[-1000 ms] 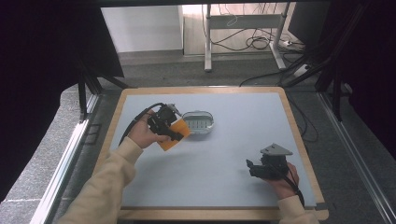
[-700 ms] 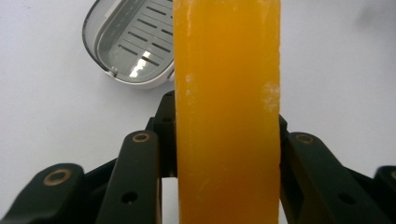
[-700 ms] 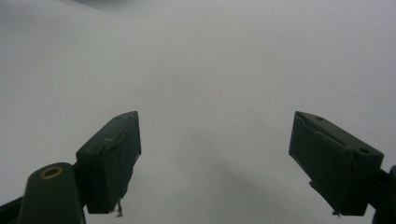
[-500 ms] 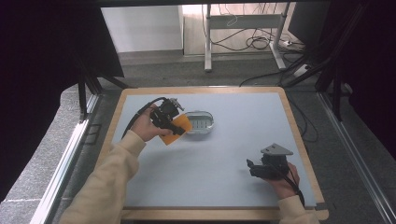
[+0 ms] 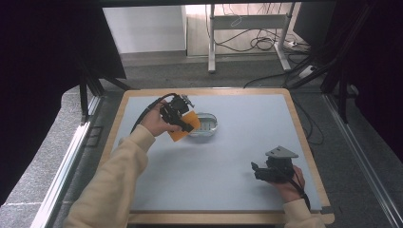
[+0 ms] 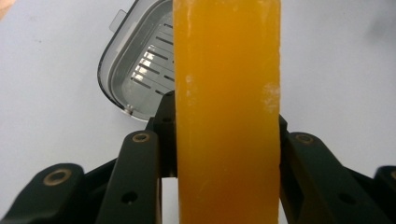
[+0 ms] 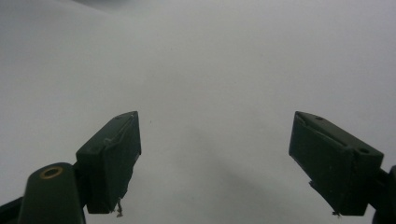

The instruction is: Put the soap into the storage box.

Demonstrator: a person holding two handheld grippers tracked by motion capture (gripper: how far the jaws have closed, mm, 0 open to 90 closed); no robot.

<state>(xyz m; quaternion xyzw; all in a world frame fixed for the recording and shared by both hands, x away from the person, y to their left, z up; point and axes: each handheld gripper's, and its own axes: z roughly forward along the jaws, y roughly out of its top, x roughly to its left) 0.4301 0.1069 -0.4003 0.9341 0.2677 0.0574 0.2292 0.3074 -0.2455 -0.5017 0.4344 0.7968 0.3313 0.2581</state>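
Note:
An orange bar of soap [image 6: 227,107] stands upright between the black jaws of my left gripper [image 6: 224,140], which is shut on it. In the high view the left gripper [image 5: 183,124] holds the orange soap [image 5: 180,130] just left of a grey oval soap dish [image 5: 205,124] on the grey table mat [image 5: 209,161]. The dish [image 6: 140,70] with its slotted floor lies behind the bar, to its left. Low over the mat at the front right, my right gripper [image 5: 259,171] points left; its jaws [image 7: 231,163] stand wide open with nothing between them.
The mat sits on a wooden table [image 5: 311,152] with dark floor all round. Desk legs and cables [image 5: 247,42] stand well beyond the far edge. Black frame posts [image 5: 90,90] rise at the left and right sides.
My left hand has carried the soap away from the person and slightly right, closer to the dish. The right hand has stayed where it was.

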